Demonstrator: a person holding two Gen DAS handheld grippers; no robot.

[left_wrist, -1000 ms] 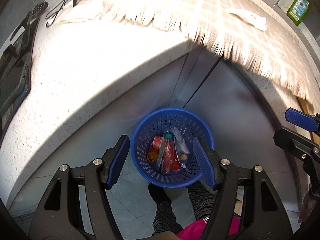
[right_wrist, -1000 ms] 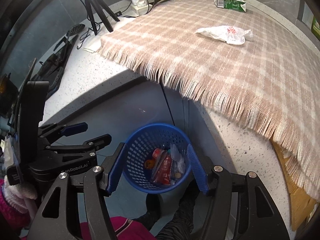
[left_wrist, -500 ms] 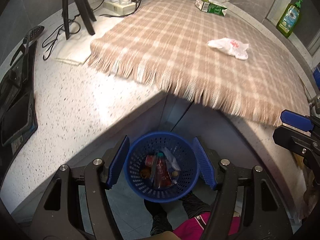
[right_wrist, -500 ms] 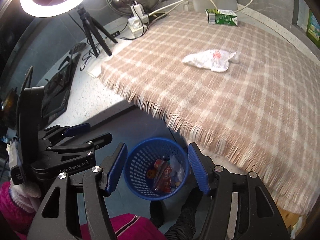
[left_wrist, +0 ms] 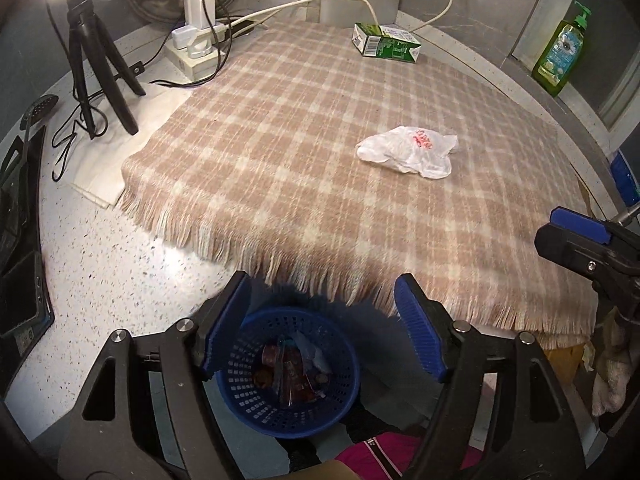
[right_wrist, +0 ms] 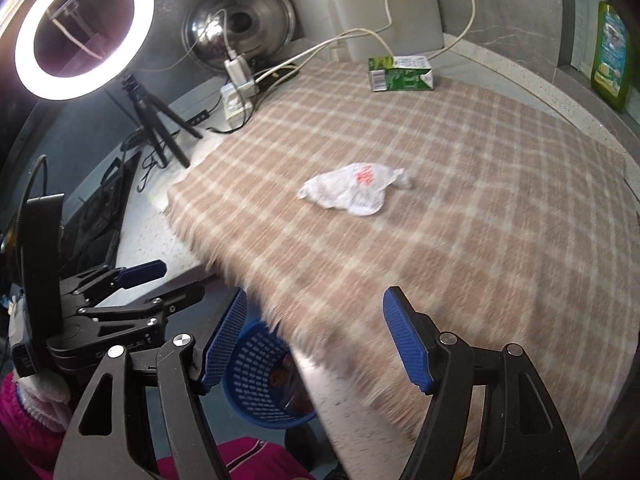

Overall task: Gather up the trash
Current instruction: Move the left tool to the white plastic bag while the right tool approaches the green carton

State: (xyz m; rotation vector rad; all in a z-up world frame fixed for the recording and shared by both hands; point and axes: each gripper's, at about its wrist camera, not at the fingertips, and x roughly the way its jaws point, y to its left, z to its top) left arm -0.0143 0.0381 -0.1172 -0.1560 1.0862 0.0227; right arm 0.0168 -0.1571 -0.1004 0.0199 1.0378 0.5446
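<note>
Both grippers, left gripper [left_wrist: 322, 334] and right gripper [right_wrist: 314, 340], empty, jaws opening. Beige plaid fringed blanket [left_wrist: 320, 160] ahead; crumpled white plastic bag [right_wrist: 354, 194] lies mid-blanket, long axis crosswise, roughly dead ahead of the right gripper, so probably its pick. Blue perforated plastic basket [left_wrist: 288, 376] sits below.

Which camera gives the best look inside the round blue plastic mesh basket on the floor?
The left wrist view: the blue plastic mesh basket shows its whole rim and the wrappers inside. The right wrist view shows only part, cut off by the counter edge and blurred.
</note>
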